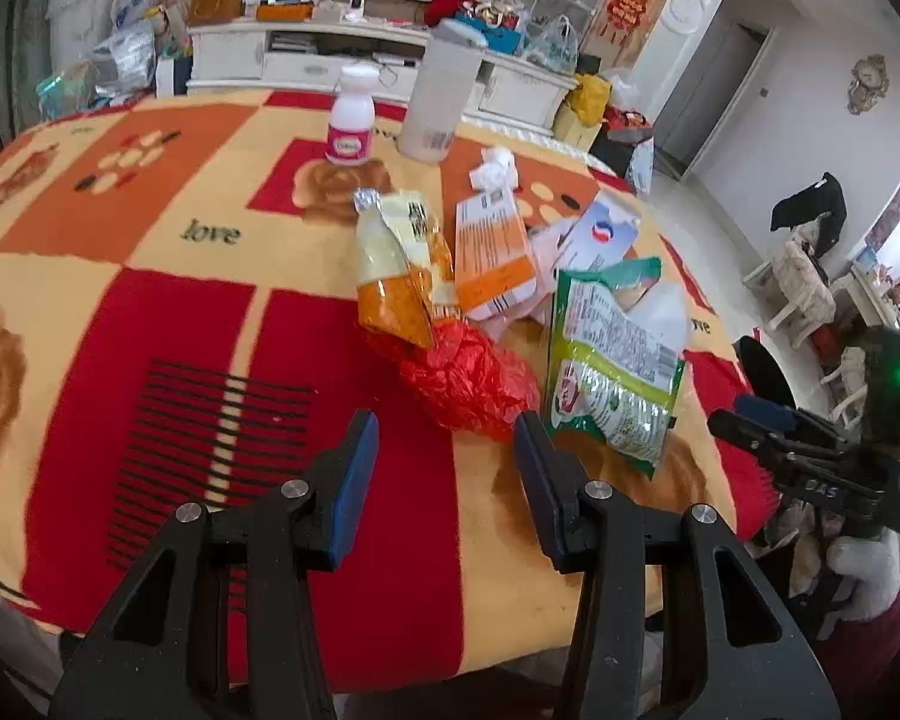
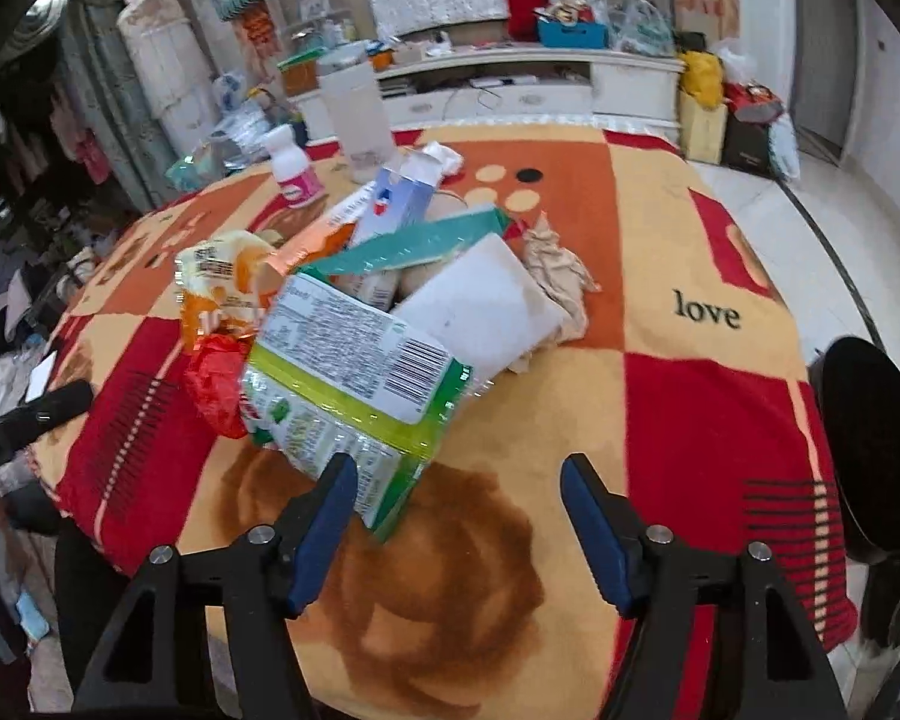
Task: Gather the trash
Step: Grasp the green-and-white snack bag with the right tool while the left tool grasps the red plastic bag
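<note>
While hovering over the near tabletop (image 2: 708,396) edge, left hand-held gripper (image 1: 447,450) and right hand-held gripper (image 2: 459,492) both open, nothing clamped. Trash pile (image 1: 510,288) mid-tabletop, right of centre. Green wrapper (image 2: 354,384) nearest, long axis near-to-far, near end beside right gripper's left finger. Red bag (image 1: 468,378) just beyond left gripper. Bare cloth left and near; right edge close to pile.
</note>
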### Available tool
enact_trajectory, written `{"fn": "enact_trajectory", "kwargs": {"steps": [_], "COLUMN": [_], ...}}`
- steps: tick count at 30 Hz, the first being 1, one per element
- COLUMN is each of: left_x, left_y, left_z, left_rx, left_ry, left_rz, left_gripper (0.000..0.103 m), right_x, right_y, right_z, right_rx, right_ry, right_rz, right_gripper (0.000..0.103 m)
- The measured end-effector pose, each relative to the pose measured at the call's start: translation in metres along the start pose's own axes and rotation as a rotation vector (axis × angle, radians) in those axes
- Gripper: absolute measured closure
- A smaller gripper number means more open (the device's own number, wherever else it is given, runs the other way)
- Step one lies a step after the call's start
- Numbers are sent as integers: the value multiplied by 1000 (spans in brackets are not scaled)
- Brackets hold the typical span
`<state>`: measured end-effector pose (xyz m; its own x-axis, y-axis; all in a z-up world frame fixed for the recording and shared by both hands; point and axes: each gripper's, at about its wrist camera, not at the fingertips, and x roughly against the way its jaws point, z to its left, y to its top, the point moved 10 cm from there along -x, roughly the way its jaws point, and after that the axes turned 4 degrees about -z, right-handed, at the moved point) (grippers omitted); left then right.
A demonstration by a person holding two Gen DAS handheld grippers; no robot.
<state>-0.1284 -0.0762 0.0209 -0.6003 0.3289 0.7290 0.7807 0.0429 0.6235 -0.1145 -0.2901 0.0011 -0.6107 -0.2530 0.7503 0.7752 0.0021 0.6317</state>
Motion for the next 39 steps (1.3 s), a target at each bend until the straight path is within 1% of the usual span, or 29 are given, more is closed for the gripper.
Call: {"fn": "enact_trajectory", "kwargs": {"steps": [3, 6, 9, 11, 15, 17, 18, 20, 23, 25, 27, 30, 32, 34, 37, 39], "left_x": [-13, -24, -31, -33, -39, -43, -45, -50, -63, -67, -68, -70, -75, -78, -76, -78], "left_y": [-2, 0, 0, -1, -1, 0, 1, -1, -4, -3, 0, 5, 4, 4, 8, 10], "left_z": [3, 8, 10, 12, 19, 18, 16, 13, 10, 7, 5, 5, 6, 6, 9, 12], "left_rx": [35, 82, 96, 103, 154, 170, 179, 200, 222, 234, 236, 251, 274, 295, 313, 347], "left_ry": [-11, -14, -5, 1, -2, -12, -19, -31, -19, -13, -14, -17, -22, -31, -31, -31], "left_rz": [26, 48, 64, 70, 91, 93, 91, 92, 97, 92, 75, 64, 70, 67, 43, 39], "left_gripper": [58, 58, 58, 58, 58, 58, 58, 57, 57, 57, 57, 57, 50, 50, 49, 47], "right_x": [-5, -12, -23, -35, -60, -69, -74, -81, -88, -86, -79, -77, -85, -90, -90, -91], "right_y": [4, 13, 23, 24, 23, 19, 16, 10, 6, 9, 19, 33, 31, 26, 12, 1], "right_z": [11, 25, 40, 49, 68, 76, 79, 86, 90, 90, 90, 87, 86, 88, 92, 94], "right_rx": [48, 139, 248, 326, 476, 552, 590, 635, 669, 656, 612, 605, 624, 642, 666, 689], "right_ry": [55, 96, 145, 177, 220, 239, 257, 291, 287, 284, 299, 275, 263, 262, 289, 291], "right_rz": [3, 1, 6, 32, 84, 107, 124, 139, 128, 120, 92, 70, 98, 125, 164, 180], "right_gripper": [33, 33, 26, 25, 25, 23, 20, 18, 15, 15, 15, 15, 14, 14, 14, 14]}}
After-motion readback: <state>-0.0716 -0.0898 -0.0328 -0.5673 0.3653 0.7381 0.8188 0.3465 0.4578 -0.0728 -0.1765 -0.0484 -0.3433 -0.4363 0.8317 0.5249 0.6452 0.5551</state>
